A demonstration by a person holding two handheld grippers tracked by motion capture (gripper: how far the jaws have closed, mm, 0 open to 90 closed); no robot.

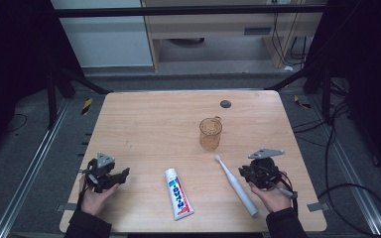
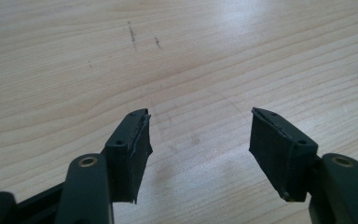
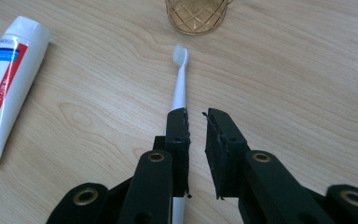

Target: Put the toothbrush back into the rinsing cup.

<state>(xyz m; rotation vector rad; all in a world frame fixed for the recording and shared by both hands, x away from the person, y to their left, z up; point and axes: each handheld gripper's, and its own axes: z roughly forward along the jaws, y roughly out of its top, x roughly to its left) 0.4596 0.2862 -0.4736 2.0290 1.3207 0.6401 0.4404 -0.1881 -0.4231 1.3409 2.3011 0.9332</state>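
**One brush, one tube, one cup, two grippers**

We count one toothbrush (image 1: 236, 185), one toothpaste tube (image 1: 178, 193) and one amber cup (image 1: 211, 133) on the wooden table (image 1: 154, 119), plus a small dark disc (image 1: 225, 103) near the far edge. We hold one gripper in each hand.

From above, we see the toothbrush lying flat at the near right, bristles pointing far toward the cup, with the right gripper (image 1: 259, 173) just to its right. The tube lies near the middle, left of the brush. The left gripper (image 1: 110, 176) sits well apart at the near left.

The right gripper view adds the cup's cut diamond pattern and shows the jaws a narrow gap apart, nothing between them; the brush handle passes beneath the left jaw. The left gripper view shows jaws spread wide over bare, faintly scratched wood.

The cup looks empty.
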